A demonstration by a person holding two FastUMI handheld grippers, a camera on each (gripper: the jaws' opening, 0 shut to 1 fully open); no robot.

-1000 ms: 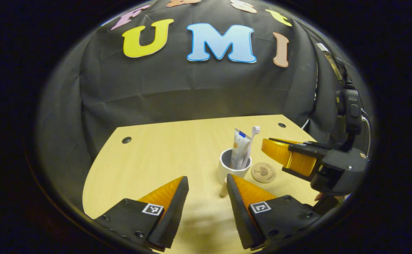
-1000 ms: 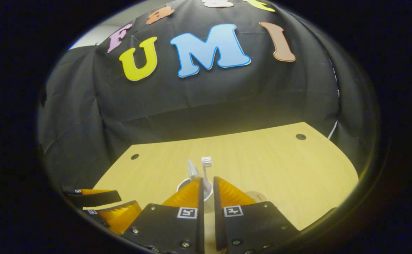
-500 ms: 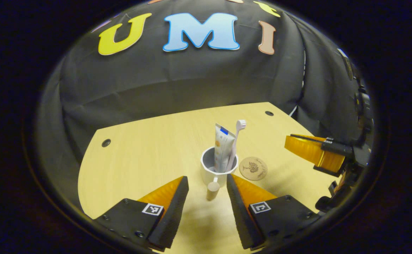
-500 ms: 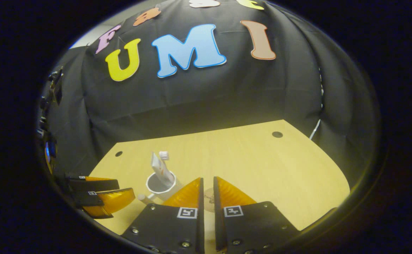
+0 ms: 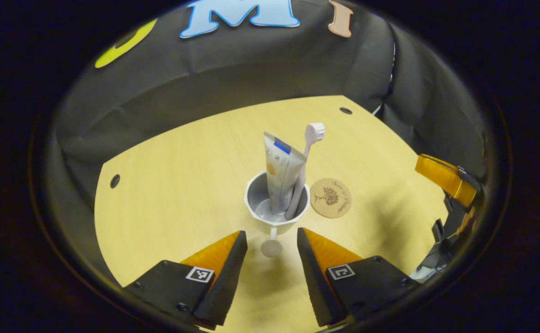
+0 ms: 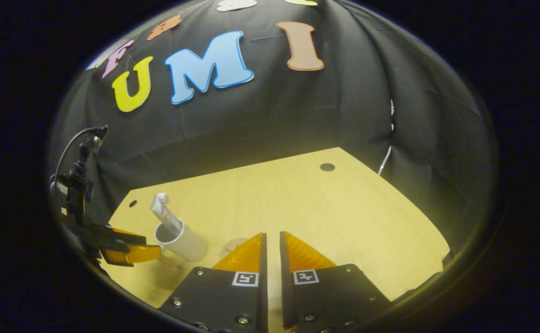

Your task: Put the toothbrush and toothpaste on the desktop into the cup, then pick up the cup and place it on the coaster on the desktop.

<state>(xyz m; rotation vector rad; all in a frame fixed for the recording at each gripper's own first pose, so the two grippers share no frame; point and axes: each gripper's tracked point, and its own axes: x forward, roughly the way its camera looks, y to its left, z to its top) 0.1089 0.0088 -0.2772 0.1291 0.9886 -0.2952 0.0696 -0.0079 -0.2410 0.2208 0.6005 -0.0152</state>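
Cup (image 5: 276, 210) handle pointing straight into left gripper (image 5: 272, 259), jaws spread wide, empty; coaster (image 5: 330, 198) just beside; right gripper (image 6: 270, 259) nearly closed, farther off.

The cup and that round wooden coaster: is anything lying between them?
No. In the left gripper view the cup stands beside the coaster, with a narrow strip of bare desktop between them.

The white cup (image 5: 276, 203) stands on the wooden desktop (image 5: 182, 175), holding the toothpaste tube (image 5: 281, 171) and toothbrush (image 5: 304, 162) upright. The cup's handle (image 5: 272, 245) points toward the left gripper (image 5: 272, 245), whose fingers are spread, one either side of the handle. The round coaster (image 5: 331, 198) lies just right of the cup. The right gripper (image 5: 445, 178) is farther right.
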